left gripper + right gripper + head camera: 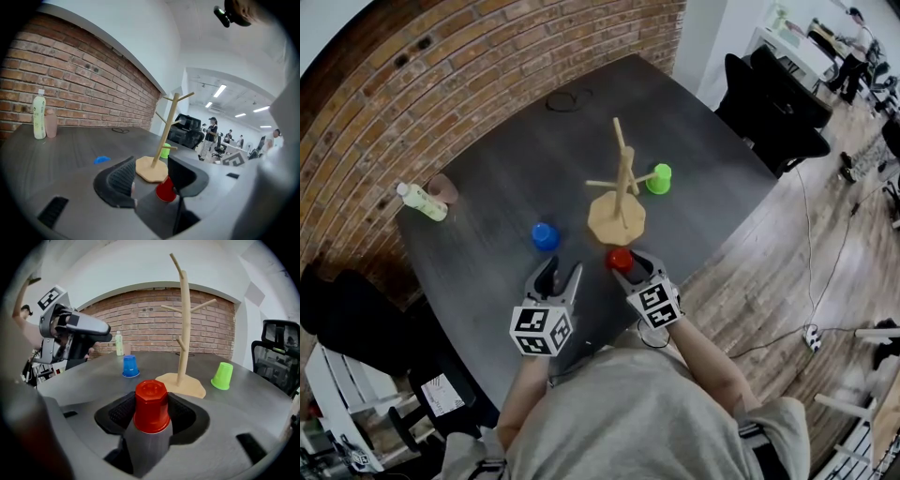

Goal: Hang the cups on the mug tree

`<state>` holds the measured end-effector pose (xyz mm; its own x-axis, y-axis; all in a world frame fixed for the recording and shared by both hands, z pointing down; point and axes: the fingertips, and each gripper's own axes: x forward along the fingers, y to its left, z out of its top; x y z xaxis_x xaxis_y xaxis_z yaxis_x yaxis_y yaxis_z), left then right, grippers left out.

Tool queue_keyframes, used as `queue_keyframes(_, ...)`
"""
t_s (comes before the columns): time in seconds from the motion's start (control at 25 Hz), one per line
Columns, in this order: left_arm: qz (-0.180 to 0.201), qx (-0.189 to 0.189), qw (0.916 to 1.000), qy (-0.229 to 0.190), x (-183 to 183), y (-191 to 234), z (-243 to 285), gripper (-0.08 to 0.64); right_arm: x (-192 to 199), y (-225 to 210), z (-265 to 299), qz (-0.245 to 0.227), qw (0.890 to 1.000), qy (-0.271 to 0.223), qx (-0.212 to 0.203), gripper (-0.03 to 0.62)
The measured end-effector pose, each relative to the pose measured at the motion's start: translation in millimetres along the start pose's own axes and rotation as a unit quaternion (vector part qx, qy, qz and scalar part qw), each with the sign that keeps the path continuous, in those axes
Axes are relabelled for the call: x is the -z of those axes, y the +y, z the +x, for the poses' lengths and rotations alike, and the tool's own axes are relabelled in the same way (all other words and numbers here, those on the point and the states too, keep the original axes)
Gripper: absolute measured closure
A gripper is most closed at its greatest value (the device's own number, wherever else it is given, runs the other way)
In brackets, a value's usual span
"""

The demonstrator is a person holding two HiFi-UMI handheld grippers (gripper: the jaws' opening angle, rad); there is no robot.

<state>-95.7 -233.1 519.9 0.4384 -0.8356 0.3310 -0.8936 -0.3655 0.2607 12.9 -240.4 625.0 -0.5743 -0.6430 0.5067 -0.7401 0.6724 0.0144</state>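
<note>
The red cup (151, 406) stands upside down on the bench (506, 159), at the near side, just in front of the base of the mug tree (617, 214); the right tongs (623, 265) hold it from both sides, the ribbed pads lying against its wall, probably low on the cup so that it can be lifted and its mouth turned over a peg. The left tongs (150, 171) are wide apart with nothing between them; they hover beside the right ones, likely waiting for the blue cup (545, 235), which stands further left. The green cup (658, 178) waits on the far right side of the tree; no peg carries a cup yet.

The mouth of the red cup is hidden against the bench; in the head view the tongs cover most of it. A thin dark ring at the far edge is too small to identify.
</note>
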Motion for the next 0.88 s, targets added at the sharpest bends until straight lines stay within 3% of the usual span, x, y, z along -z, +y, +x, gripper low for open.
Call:
queue_keyframes(0.48, 0.003, -0.008, 0.9999, -0.014, 0.3, -5.7, -13.1, 0.353, -11.8, 0.9, -21.1, -0.007, 1.0, -0.013, 0.002, 0.38)
queue_keyframes(0.88, 0.001, -0.016, 0.9996, -0.024, 2.8, -5.7, -24.2, 0.353, -55.2, -1.7, -57.5, -0.019, 0.998, -0.054, 0.004, 0.38)
